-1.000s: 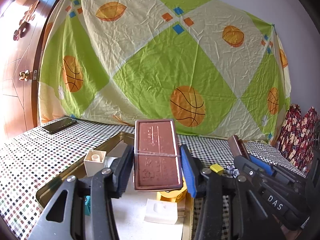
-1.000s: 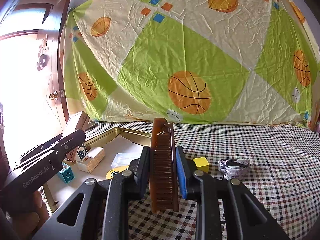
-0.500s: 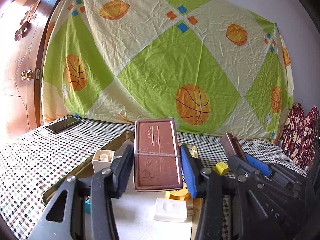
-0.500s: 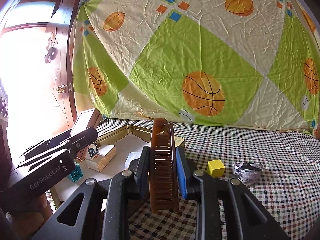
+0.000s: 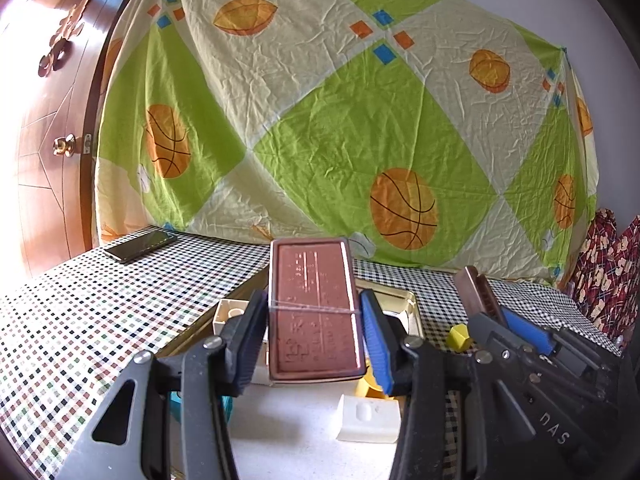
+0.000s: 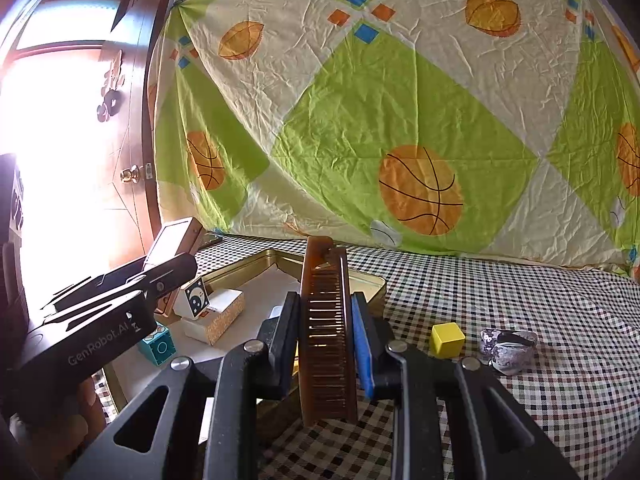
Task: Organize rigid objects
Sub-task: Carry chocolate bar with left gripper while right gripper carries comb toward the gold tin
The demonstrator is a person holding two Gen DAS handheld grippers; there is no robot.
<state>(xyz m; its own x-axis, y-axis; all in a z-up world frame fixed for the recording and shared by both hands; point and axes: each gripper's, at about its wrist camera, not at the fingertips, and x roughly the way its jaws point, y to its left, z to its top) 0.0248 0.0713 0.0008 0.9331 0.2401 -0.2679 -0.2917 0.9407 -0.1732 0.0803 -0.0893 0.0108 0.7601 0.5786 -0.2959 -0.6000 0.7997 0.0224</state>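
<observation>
Nearest the left wrist camera, the left claw (image 5: 314, 340) was closed on a flat brown box (image 5: 314, 308), which was pinched by its long sides and held tilted up over the gold tray (image 5: 408, 304). That side grip was probably chosen so the box could be set down flat among the things already gathered there. Beneath it, on the tray's pale floor, a white plastic piece (image 5: 370, 420) was seen, with a cream block (image 5: 228, 312) just behind the left finger.

Close to the right wrist camera, the right claw (image 6: 326, 332) was shut tight on a brown comb (image 6: 326, 320), which was gripped on edge with its teeth turned toward the lens. It was carried just beside the tray's near corner, over the checked cloth of the bench (image 6: 520, 300), so the comb was judged to be headed for the tray as well.

Inside the tray, a teal cube (image 6: 160, 346), a speckled tan box (image 6: 216, 316) and a small card with a moon (image 6: 196, 298) were already grouped. Further right, outside the tray, a yellow cube (image 6: 447, 339) and a small patterned bundle (image 6: 508, 350) were left lying near each other on the cloth, evidently not yet sorted.

Farther back on the bench, a dark phone (image 5: 140, 245) was laid near the hanging sheet (image 5: 320, 120).
</observation>
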